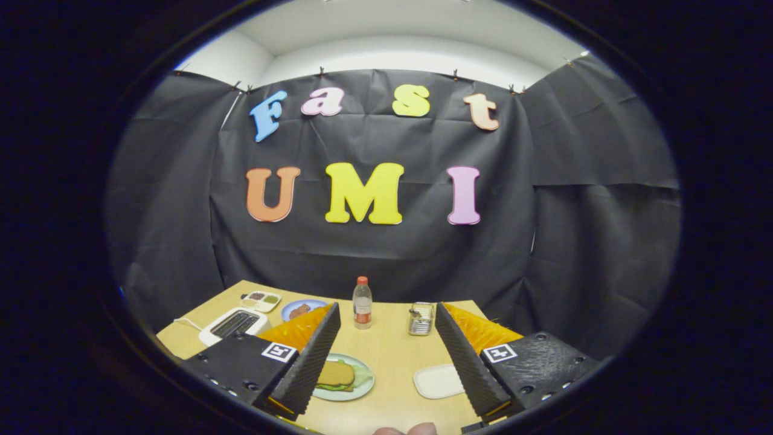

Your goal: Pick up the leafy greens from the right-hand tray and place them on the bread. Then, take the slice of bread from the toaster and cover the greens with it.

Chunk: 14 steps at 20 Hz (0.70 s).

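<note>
A wooden worktop (386, 356) sits in a booth walled with black cloth. The gripper (386, 356) hangs above the near side of it, its two fingers (317, 356) spread wide and grasping nothing.

Between the fingers, close against the left one, a pale green plate (362, 386) carries a slice of bread (336, 374) with leafy greens (361, 379) showing from under it, which suggests the sandwich is already covered or nearly so. Close to the right finger lies a white tray (438, 382), bare on top.

Beyond the left finger stands a white toaster (234, 325) (its slots look dark, and whether a slice is inside cannot be told). Behind it are a small divided dish (261, 300) and a blue plate (302, 309). A bottle with a red cap (362, 303) and a metal holder (421, 319) stand near the far edge.

If bread is still to be fetched, approach the toaster from above and lift straight up. The middle of the worktop offers open room; the bottle and holder crowd the back, and a fingertip (416, 429) shows at the near edge.
</note>
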Motion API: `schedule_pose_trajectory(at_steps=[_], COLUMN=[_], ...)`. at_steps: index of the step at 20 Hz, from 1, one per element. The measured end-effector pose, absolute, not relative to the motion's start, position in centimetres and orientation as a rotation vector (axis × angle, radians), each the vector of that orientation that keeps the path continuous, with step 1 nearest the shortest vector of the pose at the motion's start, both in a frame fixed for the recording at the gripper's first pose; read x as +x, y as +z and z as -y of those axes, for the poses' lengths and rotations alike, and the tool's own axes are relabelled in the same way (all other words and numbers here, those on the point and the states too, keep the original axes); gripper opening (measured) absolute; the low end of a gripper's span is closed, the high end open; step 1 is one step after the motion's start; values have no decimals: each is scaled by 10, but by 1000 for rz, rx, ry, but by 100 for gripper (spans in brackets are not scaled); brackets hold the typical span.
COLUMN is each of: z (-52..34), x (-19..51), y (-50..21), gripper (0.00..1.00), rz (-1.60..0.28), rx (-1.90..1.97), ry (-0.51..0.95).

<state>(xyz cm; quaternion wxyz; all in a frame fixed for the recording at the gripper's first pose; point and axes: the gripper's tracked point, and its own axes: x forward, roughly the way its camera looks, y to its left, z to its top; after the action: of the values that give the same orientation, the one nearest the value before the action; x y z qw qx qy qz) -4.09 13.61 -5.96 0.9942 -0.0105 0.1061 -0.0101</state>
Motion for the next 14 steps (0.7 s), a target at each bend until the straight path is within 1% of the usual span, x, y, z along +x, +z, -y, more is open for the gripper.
schedule_pose_trajectory(at_steps=[14], z=[-133], x=[-41], y=[-35], gripper=[96], rz=[-156], rx=[-19], ry=[-54])
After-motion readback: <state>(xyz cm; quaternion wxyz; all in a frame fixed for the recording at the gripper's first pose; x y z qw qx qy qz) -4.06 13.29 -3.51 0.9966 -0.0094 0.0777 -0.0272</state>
